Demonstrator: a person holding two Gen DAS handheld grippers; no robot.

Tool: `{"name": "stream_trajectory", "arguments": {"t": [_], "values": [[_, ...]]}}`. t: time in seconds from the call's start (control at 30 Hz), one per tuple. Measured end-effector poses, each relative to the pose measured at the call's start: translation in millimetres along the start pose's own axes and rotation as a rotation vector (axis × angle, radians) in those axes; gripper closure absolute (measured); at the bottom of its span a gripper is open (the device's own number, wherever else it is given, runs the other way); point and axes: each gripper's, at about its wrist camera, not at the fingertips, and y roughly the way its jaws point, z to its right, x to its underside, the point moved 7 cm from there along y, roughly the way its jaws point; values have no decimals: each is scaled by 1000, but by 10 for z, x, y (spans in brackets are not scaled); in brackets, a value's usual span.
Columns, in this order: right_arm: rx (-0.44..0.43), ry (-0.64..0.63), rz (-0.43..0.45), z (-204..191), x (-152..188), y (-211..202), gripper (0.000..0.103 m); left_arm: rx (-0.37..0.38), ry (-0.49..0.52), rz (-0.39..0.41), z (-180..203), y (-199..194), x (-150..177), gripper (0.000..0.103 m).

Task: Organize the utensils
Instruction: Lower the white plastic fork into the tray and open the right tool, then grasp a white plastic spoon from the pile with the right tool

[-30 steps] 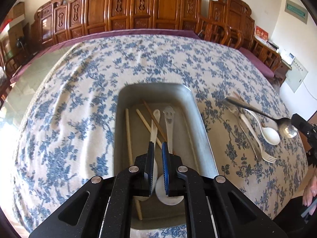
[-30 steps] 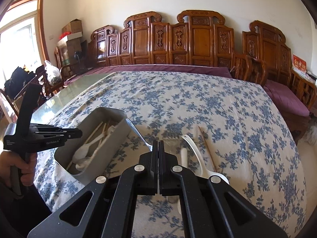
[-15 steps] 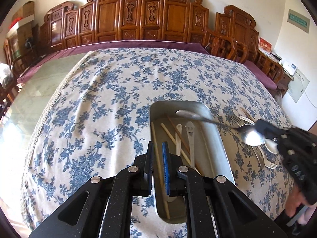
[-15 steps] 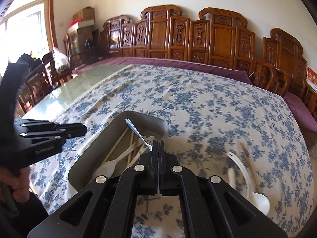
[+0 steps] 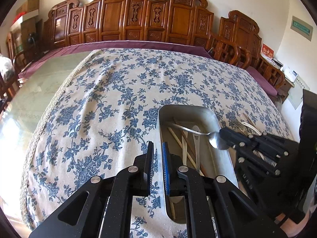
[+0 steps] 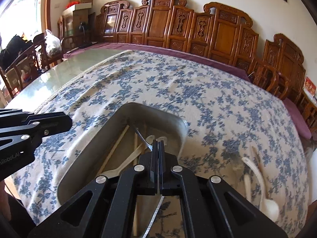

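Here, a long table under a blue-flowered tablecloth (image 5: 111, 103) fills the room, with carved wooden chairs (image 5: 138, 19) ranked along the far wall. On the cloth sits a metal tray (image 5: 221, 119), already holding chopsticks (image 5: 176, 136), a white plastic spoon (image 6: 126, 164) and other pale utensils. The right gripper (image 5: 222, 133) now reaches over the tray's right rim; a second ago it was well off to the right, above the loose cutlery. Its jaws are pressed together on the bowl of a steel spoon (image 5: 217, 141), whose handle slopes down into the tray's far end and appears to touch there. The left gripper (image 5: 157, 162) hangs just beside the tray's left wall, jaws nearly together with only a narrow slit between them and nothing held; it has drifted leftward, off the tray's middle, leaving the opening clear. On the cloth to the right remain a fork (image 5: 237, 125), two white spoons (image 6: 255, 178) and what looks like a chopstick (image 6: 257, 158). Judged from this layout, the steel spoon is about ready for release, and several pieces are not yet collected.
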Motion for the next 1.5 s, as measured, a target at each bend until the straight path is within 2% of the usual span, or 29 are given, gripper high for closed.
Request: {"name": "stream_trajectory", "arguments": {"t": [0.17, 0.37, 0.57, 0.8, 0.93, 0.97, 1.03, 1.1, 1.17, 1.3, 1.43, 1.47, 1.5], "values": [[-44, 15, -9, -96, 94, -15, 101, 0, 2, 3, -6, -4, 2, 96], [-169, 53, -34, -255, 242, -81, 99, -1, -1, 3, -12, -6, -5, 96], [-223, 64, -58, -315, 371, -54, 99, 2, 2, 3, -7, -6, -5, 96], [-240, 83, 7, -103, 334, -274, 99, 11, 15, 0, 81, 2, 4, 95], [-209, 69, 53, 179, 321, -504, 99, 24, 31, 2, 193, 0, 23, 94], [-195, 63, 60, 259, 335, -557, 99, 29, 38, 2, 232, -2, 30, 87], [-160, 49, 69, 447, 372, -662, 99, 36, 50, 6, 302, -26, 38, 80], [-109, 38, 73, 667, 431, -752, 99, 53, 67, 18, 403, -82, 47, 78], [-80, 37, 78, 856, 478, -814, 99, 67, 83, 27, 502, -134, 57, 70], [-12, 32, 84, 1246, 580, -928, 99, 99, 105, 41, 706, -214, 83, 64], [44, 36, 71, 1623, 706, -962, 99, 126, 120, 47, 880, -237, 120, 53], [52, 39, 66, 1686, 735, -956, 98, 131, 125, 47, 919, -237, 130, 52], [61, 44, 62, 1745, 767, -949, 91, 135, 133, 44, 973, -232, 147, 51]]}}
